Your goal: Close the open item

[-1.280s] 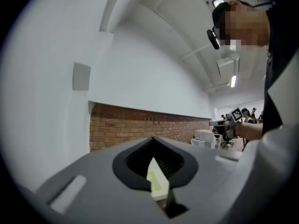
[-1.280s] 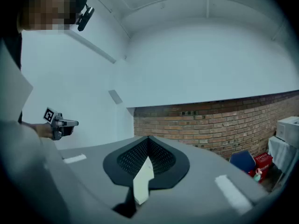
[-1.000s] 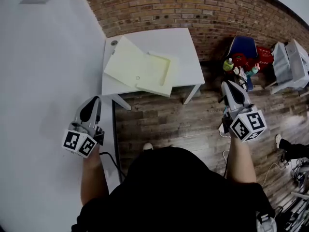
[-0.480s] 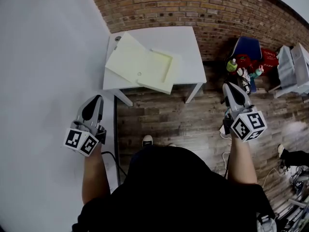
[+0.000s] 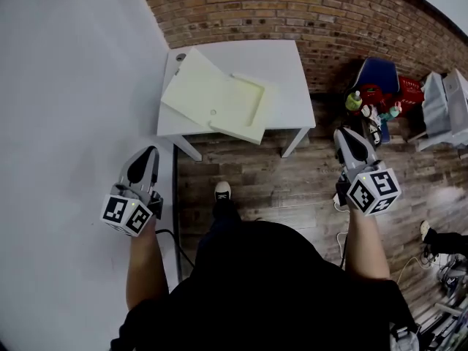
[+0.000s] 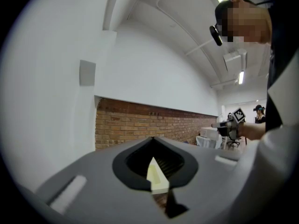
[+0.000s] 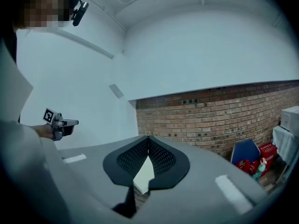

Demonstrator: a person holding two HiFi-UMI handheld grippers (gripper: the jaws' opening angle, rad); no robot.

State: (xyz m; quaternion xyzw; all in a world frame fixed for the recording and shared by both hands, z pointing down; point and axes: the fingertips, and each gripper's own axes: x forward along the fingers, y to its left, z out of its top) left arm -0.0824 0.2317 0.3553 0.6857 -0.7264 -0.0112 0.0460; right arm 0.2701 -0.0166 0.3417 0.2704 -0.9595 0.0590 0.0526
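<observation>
A pale yellow flat box [image 5: 216,102] lies open on the white table [image 5: 281,64] by the brick wall, its lid spread out to the left of the tray. Both grippers hang well short of the table, over the floor. My left gripper [image 5: 147,152] is shut with nothing in it. My right gripper [image 5: 342,133] is also shut and empty. In the left gripper view the jaws [image 6: 153,139] meet at the tip, and a sliver of the box [image 6: 157,177] shows below them. In the right gripper view the jaws [image 7: 148,137] touch, with the table [image 7: 144,175] beyond.
A white wall [image 5: 66,108] runs along the left, a brick wall [image 5: 292,9] stands behind the table. A blue chair [image 5: 376,72] and a red basket [image 5: 398,92] with bottles are at the right. A cable [image 5: 170,236] lies on the wooden floor [image 5: 270,189].
Both grippers have sunk a little. The person's shoe has stepped forward and the table sits slightly nearer in the head view.
</observation>
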